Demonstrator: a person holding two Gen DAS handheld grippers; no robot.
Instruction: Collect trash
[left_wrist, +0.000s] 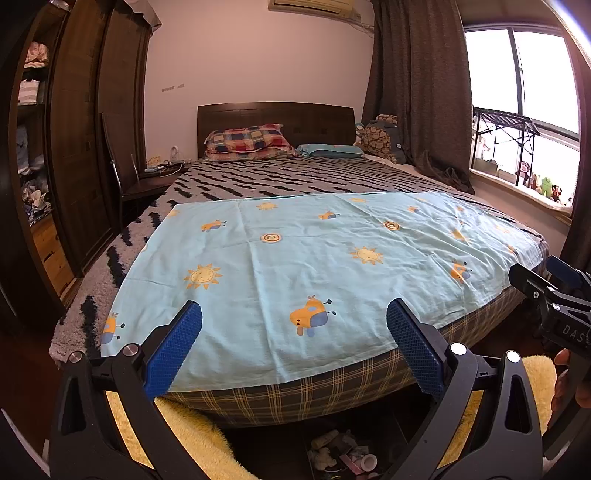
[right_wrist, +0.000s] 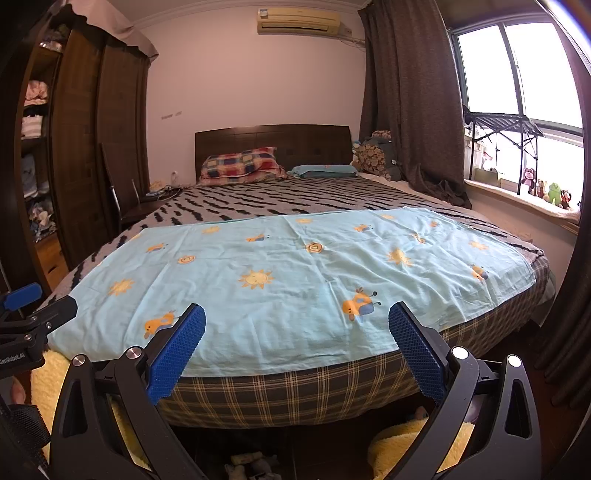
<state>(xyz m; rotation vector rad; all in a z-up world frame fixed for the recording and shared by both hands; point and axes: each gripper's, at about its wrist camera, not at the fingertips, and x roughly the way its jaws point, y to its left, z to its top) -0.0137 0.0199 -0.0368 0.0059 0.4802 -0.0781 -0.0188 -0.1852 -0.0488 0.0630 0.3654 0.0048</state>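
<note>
My left gripper (left_wrist: 293, 314) is open and empty, held above the foot of a bed. My right gripper (right_wrist: 297, 317) is open and empty too, beside it; its black body shows at the right edge of the left wrist view (left_wrist: 554, 299). A light blue cloth with suns and bees (left_wrist: 314, 266) lies flat over the foot of the bed, also in the right wrist view (right_wrist: 295, 288). On the floor below the bed edge lies a small pile of crumpled scraps and wrappers (left_wrist: 343, 454); its top also shows in the right wrist view (right_wrist: 247, 465). No trash shows on the bed.
The bed (left_wrist: 295, 398) has a plaid mattress side and a zebra-striped blanket (left_wrist: 295, 177), with pillows (left_wrist: 247, 142) at the dark headboard. A wardrobe (left_wrist: 74, 147) stands left, a chair (left_wrist: 129, 184) beside it. Curtains (left_wrist: 417, 92) and a windowsill with toys (left_wrist: 539, 184) lie right. Yellow fluffy fabric (left_wrist: 192, 435) lies below.
</note>
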